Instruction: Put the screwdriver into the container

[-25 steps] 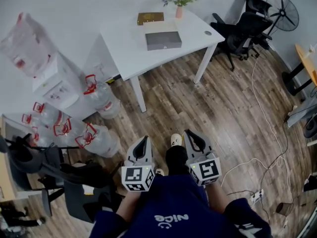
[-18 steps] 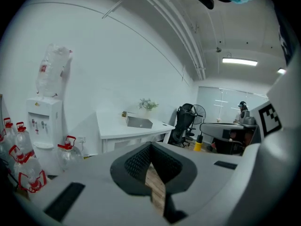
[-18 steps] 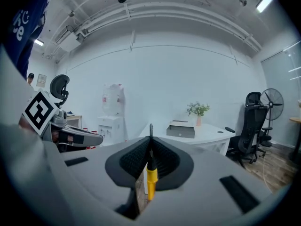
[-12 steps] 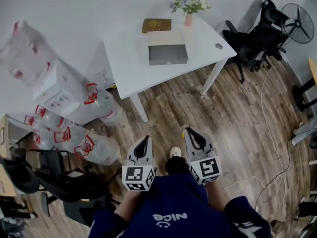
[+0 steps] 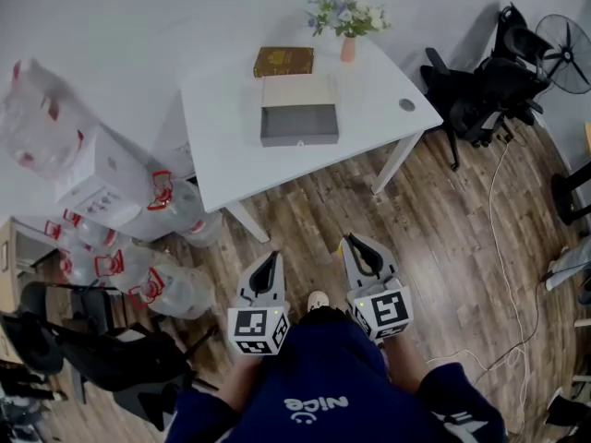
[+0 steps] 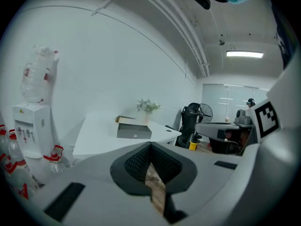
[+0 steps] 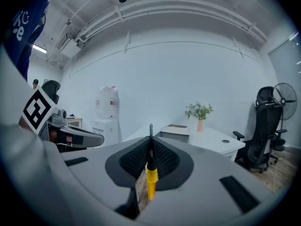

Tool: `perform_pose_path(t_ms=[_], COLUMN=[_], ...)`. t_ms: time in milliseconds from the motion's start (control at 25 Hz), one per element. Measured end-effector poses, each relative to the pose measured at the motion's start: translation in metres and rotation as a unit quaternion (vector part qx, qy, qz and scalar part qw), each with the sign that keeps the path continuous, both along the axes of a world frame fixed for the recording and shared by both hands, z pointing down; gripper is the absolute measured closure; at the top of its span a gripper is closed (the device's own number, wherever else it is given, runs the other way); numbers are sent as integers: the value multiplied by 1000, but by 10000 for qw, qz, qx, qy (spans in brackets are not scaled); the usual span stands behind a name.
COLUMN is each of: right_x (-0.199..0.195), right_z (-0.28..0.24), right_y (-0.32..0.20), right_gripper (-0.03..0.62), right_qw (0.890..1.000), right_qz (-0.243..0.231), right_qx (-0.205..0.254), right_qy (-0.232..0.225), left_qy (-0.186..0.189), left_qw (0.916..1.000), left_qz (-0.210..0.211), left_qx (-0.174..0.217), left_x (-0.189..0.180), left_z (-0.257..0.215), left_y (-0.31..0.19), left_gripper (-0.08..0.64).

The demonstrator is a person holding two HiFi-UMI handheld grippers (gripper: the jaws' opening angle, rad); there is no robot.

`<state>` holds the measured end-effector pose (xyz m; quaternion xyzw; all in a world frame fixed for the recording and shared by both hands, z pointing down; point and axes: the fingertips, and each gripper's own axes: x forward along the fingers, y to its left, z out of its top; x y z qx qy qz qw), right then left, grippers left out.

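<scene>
A grey open-topped container (image 5: 298, 124) sits on a white table (image 5: 231, 146) ahead of me; it also shows in the left gripper view (image 6: 134, 132) and the right gripper view (image 7: 174, 133). My right gripper (image 5: 352, 245) is shut on a screwdriver (image 7: 150, 180) with a yellow handle, whose metal tip pokes out past the jaws (image 7: 150, 141). The screwdriver is hidden in the head view. My left gripper (image 5: 270, 259) is shut with nothing in it (image 6: 151, 146). Both grippers are held close to my body above the wooden floor, well short of the table.
A brown book (image 5: 283, 61) and a vase of flowers (image 5: 348, 28) stand at the table's far edge. Several water bottles (image 5: 157, 275) and a dispenser (image 5: 102, 178) crowd the left. Black office chairs (image 5: 489, 90), a fan (image 5: 565, 49) and floor cables (image 5: 503, 238) lie to the right.
The table and container have shifted in the head view and sit more squarely ahead as I step toward them. Both grippers keep their pose and stay shut.
</scene>
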<state>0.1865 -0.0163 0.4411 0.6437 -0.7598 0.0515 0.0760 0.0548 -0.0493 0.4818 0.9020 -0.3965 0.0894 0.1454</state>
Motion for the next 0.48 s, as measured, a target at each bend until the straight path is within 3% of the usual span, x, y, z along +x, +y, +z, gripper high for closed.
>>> perform_pose_path(t_ms=[240,360,480], right_x=[34,42,42], right_z=[-2,-4,-8], right_y=[-22,-38,-55], right_gripper=[555,555,555], right_qw=[9998,9999,9996], right_qz=[66,62,20], right_qx=[-167,31,-46], right_qy=[103,96,267], left_qy=[-76,-79,-50], left_qw=[10000,9999,10000], left_qz=[11,-6,9], left_qx=[-45,-70,-70], left_x=[22,25,27], left_z=[2,2,2], left_y=[-16,-31,-47], left_gripper=[543,543,543])
